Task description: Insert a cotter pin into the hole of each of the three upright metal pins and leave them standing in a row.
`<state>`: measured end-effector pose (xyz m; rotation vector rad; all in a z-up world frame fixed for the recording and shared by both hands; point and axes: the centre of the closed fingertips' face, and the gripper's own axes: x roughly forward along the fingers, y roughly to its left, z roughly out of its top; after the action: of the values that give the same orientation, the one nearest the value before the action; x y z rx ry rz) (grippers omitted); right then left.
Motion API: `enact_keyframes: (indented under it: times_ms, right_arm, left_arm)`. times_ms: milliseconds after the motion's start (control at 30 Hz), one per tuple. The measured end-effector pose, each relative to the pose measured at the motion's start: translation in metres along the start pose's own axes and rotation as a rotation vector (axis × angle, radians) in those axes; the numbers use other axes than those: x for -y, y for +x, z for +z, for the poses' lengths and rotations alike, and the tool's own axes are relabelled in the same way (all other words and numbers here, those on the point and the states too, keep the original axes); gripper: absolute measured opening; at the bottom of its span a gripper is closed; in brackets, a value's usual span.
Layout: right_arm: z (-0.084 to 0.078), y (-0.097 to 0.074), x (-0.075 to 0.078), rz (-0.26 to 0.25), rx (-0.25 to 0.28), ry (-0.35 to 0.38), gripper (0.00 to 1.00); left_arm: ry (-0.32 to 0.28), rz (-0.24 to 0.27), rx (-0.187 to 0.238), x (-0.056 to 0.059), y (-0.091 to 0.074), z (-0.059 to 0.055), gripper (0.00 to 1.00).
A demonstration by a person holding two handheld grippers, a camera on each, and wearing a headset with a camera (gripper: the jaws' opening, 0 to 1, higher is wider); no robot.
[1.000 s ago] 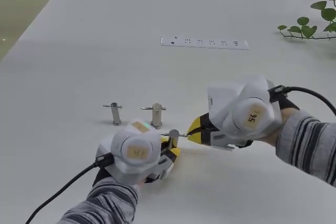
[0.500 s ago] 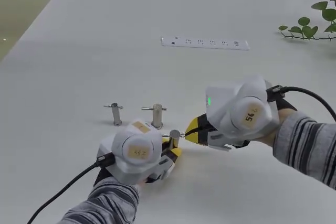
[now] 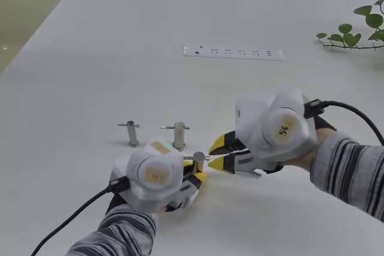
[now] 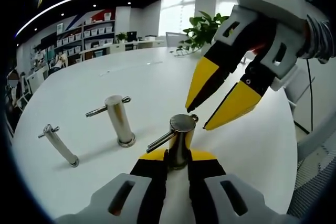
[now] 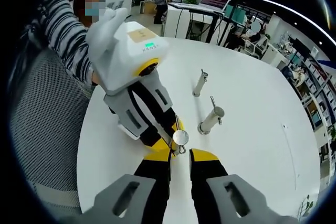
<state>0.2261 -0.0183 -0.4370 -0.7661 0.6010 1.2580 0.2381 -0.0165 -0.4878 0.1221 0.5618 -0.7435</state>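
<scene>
Left tool (image 4: 178, 165) clamps pin (image 4: 181, 129) base so it can't tip; cotter (image 4: 160, 141) sits through hole. Right tool (image 4: 197, 118) part-open beside pin, at cotter loop, gripping nothing.

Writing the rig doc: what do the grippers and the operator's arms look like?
Both the left gripper and right gripper have bulky white rounded housings, black jaws with yellow tips, and a round yellow sticker with digits. A black cable trails from each. The sleeves are grey with dark stripes.
</scene>
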Motion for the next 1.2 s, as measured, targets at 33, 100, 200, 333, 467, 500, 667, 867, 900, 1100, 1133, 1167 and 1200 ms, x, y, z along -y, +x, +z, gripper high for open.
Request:
enact_keyframes:
  times_ms: [33, 100, 200, 333, 467, 500, 667, 867, 900, 1100, 1133, 1167, 1200]
  right_arm:
    - [0.001, 0.001, 0.000, 0.002, 0.008, 0.030, 0.10]
    - [0.002, 0.003, 0.002, -0.001, 0.017, 0.066, 0.13]
    - [0.003, 0.007, 0.002, 0.011, 0.025, 0.095, 0.15]
    - [0.006, 0.013, 0.001, 0.021, 0.036, 0.123, 0.15]
    - [0.008, 0.019, 0.000, 0.037, 0.046, 0.157, 0.14]
    - [0.008, 0.021, -0.001, 0.041, 0.045, 0.162, 0.14]
    - [0.007, 0.028, -0.004, 0.054, 0.039, 0.182, 0.14]
    - [0.005, 0.031, -0.002, 0.049, 0.031, 0.173, 0.09]
    - [0.005, 0.031, -0.002, 0.053, 0.032, 0.175, 0.09]
    - [0.005, 0.031, -0.002, 0.054, 0.021, 0.166, 0.09]
    - [0.006, 0.031, -0.002, 0.050, 0.018, 0.160, 0.09]
    - [0.005, 0.030, -0.002, 0.043, 0.016, 0.143, 0.09]
    - [0.005, 0.030, -0.001, 0.042, 0.013, 0.135, 0.09]
  left_arm:
    - [-0.008, -0.003, -0.008, 0.000, -0.001, -0.001, 0.11]
    - [-0.008, -0.010, -0.006, 0.000, -0.002, -0.001, 0.11]
    - [0.010, -0.013, -0.014, 0.000, -0.003, -0.002, 0.16]
    - [0.006, -0.021, -0.010, 0.000, -0.010, -0.003, 0.22]
    - [0.004, -0.028, -0.011, 0.001, -0.017, -0.003, 0.28]
    - [0.003, -0.030, -0.009, 0.002, -0.018, -0.004, 0.30]
    - [-0.012, -0.028, 0.003, 0.000, -0.029, -0.002, 0.33]
    - [-0.025, -0.024, 0.011, -0.002, -0.039, 0.002, 0.36]
    - [-0.027, -0.025, 0.016, -0.002, -0.040, 0.003, 0.37]
    - [-0.035, -0.024, 0.043, -0.001, -0.050, 0.011, 0.41]
    - [-0.035, -0.022, 0.044, -0.002, -0.052, 0.011, 0.41]
    - [-0.031, -0.018, 0.048, -0.003, -0.055, 0.012, 0.42]
    - [-0.032, -0.015, 0.051, -0.004, -0.057, 0.013, 0.42]
